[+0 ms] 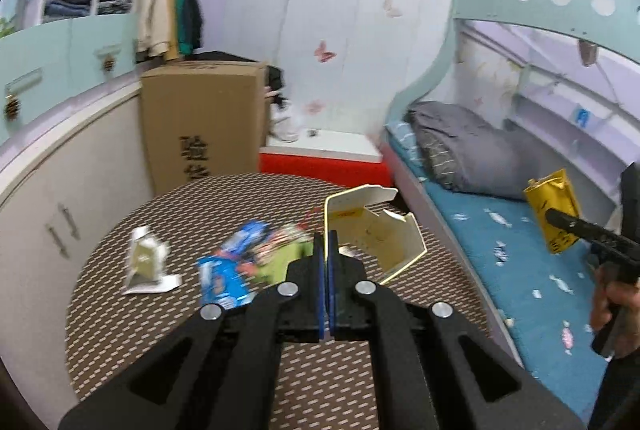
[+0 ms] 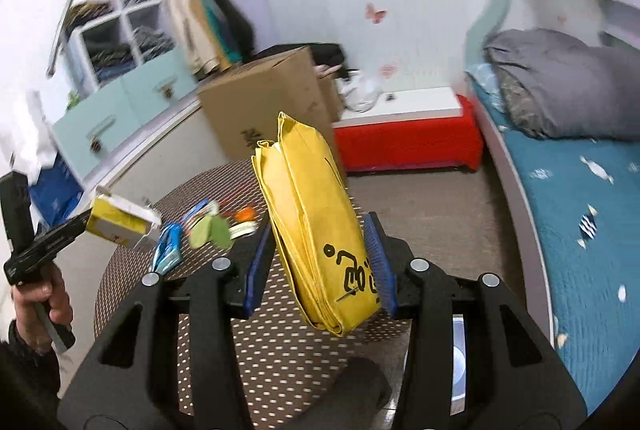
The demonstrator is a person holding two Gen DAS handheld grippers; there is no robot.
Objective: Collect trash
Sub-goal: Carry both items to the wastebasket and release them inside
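Yellow paper filled your right-hand view: the crumpled yellow paper bag with black markings (image 2: 320,230) stood tilted between the blue pads (image 2: 378,262) of your right claw (image 2: 320,266), which was clamped partway on it and carried it clear of the round brown dotted bench (image 2: 280,350). From the left camera that same bag (image 1: 554,213) hung over the blue patterned bed (image 1: 520,250), with your right hand (image 1: 612,302) on the handle below it.

Your left claw (image 1: 328,262) was pressed fully together on the edge of a torn white cardboard box with yellow trim (image 1: 372,230), its flap open and its body raised above the bench (image 1: 160,330). In the right camera that box (image 2: 120,222) showed at the tip of the left claw (image 2: 86,222), your left hand (image 2: 40,306) gripping the handle.

Trash lay on the bench: a blue plastic snack wrapper (image 1: 224,274), a crumpled white and olive paper packet (image 1: 146,262) well apart to its left, and green and red wrappers (image 1: 284,250) just beyond the left claw's fingers, too blurred to tell one from another.

Past the bench stood a tall brown cardboard carton (image 1: 204,121) beside a red low cabinet with a white top (image 1: 324,161). A grey folded quilt (image 1: 468,145) rested at the head of the bed.
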